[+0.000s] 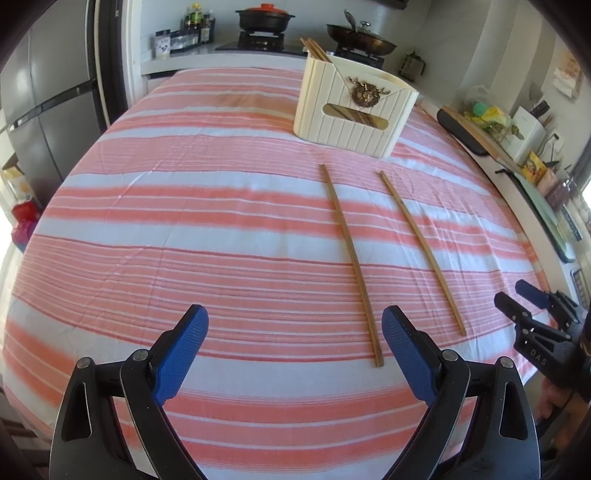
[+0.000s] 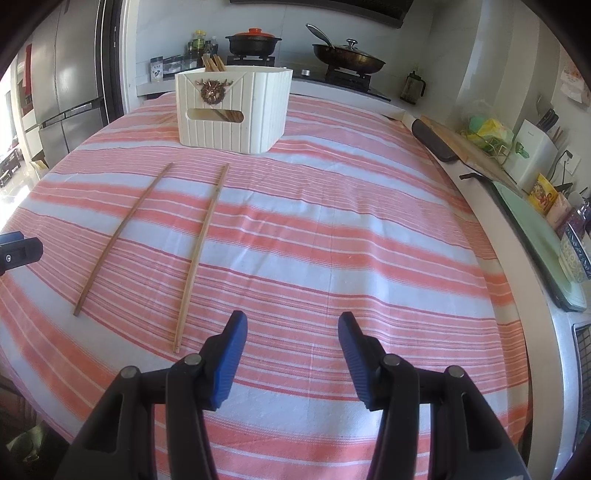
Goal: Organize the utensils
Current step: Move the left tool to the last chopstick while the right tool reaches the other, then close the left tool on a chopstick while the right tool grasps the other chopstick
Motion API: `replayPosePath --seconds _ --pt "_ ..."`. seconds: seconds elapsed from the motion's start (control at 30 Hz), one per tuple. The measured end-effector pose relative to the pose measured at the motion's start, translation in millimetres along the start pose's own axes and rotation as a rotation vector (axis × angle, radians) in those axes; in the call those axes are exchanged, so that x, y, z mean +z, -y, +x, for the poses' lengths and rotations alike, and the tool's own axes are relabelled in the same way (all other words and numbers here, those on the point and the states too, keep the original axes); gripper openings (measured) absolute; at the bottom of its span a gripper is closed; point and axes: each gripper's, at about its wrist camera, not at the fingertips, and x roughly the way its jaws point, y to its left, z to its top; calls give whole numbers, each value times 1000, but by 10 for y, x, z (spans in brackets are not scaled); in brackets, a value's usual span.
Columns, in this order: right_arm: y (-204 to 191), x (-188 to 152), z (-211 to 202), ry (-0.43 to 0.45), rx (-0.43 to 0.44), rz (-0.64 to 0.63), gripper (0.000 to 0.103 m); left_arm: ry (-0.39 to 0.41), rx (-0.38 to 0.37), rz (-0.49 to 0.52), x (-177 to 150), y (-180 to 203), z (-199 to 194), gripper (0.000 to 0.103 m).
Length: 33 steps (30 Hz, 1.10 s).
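Two wooden chopsticks lie apart on the striped cloth, pointing toward a cream utensil box point(image 1: 354, 110) point(image 2: 232, 110) that holds several more chopsticks. The left chopstick point(image 1: 351, 258) point(image 2: 122, 236) ends just beside my left gripper's right finger. The right chopstick point(image 1: 421, 251) point(image 2: 201, 254) ends just left of my right gripper point(image 2: 291, 321). My left gripper point(image 1: 295, 314) hangs open above the cloth, nothing between its fingers. The right gripper point(image 1: 517, 299) is open too and empty, seen at the right edge of the left wrist view.
The table wears a pink and white striped cloth point(image 1: 184, 221) point(image 2: 351, 240). A counter along the right carries a cutting board point(image 2: 476, 155), bags and boxes. Behind the table stand a stove with a black pot point(image 1: 264, 18) and a wok point(image 2: 347, 55). A fridge point(image 1: 48, 110) stands left.
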Motion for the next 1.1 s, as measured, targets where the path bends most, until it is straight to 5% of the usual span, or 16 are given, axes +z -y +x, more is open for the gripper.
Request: replayPosePath --seconds 0.27,0.53,0.67,0.7,0.73,0.77,0.8,1.1 --pt "-20 72 95 -8 10 -11 52 0 -22 40 141 201 231 95" --pt "-157 465 396 -47 235 41 52 13 110 185 185 563 672 91" --pt "-383 557 652 -105 272 -20 52 12 80 201 182 604 746 64" --pt "-430 555 695 -116 280 -31 45 17 84 206 181 611 735 57" --pt "-473 550 700 -105 265 -51 40 23 88 216 178 616 720 36" --pt "-512 543 684 -87 240 -77 27 25 87 226 172 624 713 18" --pt "-525 531 679 -83 233 -84 12 25 86 233 168 623 709 11" --pt "-127 160 419 -117 165 22 6 -1 90 167 25 164 495 4"
